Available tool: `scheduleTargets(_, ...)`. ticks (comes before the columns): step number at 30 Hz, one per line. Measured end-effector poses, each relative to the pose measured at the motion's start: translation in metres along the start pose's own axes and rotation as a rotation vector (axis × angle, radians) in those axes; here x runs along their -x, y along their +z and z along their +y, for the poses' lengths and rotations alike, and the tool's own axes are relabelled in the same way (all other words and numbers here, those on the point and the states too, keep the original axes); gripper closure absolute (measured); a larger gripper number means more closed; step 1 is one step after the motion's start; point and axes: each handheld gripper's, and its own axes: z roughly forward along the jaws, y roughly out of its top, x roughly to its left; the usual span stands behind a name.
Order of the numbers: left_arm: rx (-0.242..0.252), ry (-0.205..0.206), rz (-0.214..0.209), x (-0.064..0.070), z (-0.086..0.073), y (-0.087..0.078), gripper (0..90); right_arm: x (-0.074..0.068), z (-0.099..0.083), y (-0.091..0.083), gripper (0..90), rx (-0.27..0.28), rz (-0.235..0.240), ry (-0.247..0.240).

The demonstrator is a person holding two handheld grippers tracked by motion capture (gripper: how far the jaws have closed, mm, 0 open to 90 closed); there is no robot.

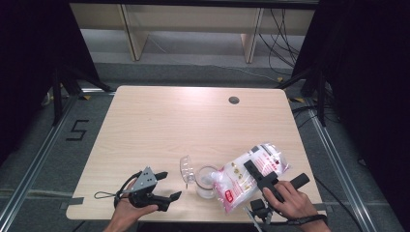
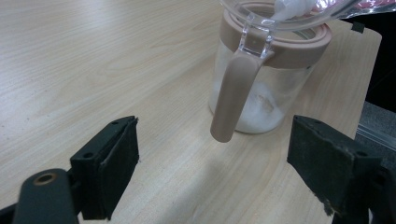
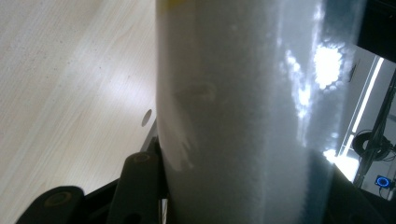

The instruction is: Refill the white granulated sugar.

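Looks like a lab recording bay to me, not a home. I see one plain wooden desk (image 1: 159, 125) on grey carpet, black curtains (image 1: 29, 53) hung on both sides, metal floor rails (image 1: 34, 154), a taped number 5 (image 1: 77, 130) on the floor, loose cables (image 1: 283, 29) trailing behind, and bare pale shelving (image 1: 193, 19) at the back.

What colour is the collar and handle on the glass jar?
Light brownish beige, on the jar's collar and handle; it shows best in the left gripper view.
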Motion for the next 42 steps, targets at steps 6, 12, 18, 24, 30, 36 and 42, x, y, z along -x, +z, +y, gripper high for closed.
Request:
scheduleTargets(6, 0.008, -0.008, -0.001, 0.0007, -0.0002, 0.0009, 16.0, 0.0005, -0.0007, -0.0006, 59.3, -0.005, -0.002, 0.003)
scheduleTargets(12, 0.000, -0.001, 0.000, 0.0001, -0.0001, -0.0002, 16.1, 0.0002, -0.0003, 0.0000, 59.3, -0.003, 0.002, -0.007)
scheduleTargets(18, -0.001, 0.000, 0.000, 0.0000, 0.0000, -0.0001, 16.1, 0.0003, 0.0000, 0.0001, 59.4, -0.001, 0.005, -0.010)
scheduleTargets(24, 0.003, -0.003, -0.004, -0.0001, -0.0001, -0.0001, 16.1, 0.0007, -0.0001, -0.0002, 59.5, -0.002, 0.006, -0.009)
scheduleTargets(30, 0.001, -0.028, 0.005, 0.0019, -0.0006, 0.0004, 16.1, 0.0005, -0.0003, -0.0011, 59.5, 0.001, -0.008, -0.004)
scheduleTargets(36, 0.003, -0.002, -0.004, -0.0002, -0.0001, -0.0001, 16.1, 0.0016, 0.0000, -0.0006, 59.6, 0.003, -0.004, -0.031)
scheduleTargets(42, 0.003, -0.003, -0.004, -0.0002, -0.0001, -0.0001, 16.1, 0.0009, 0.0032, -0.0004, 59.7, 0.009, -0.002, -0.017)
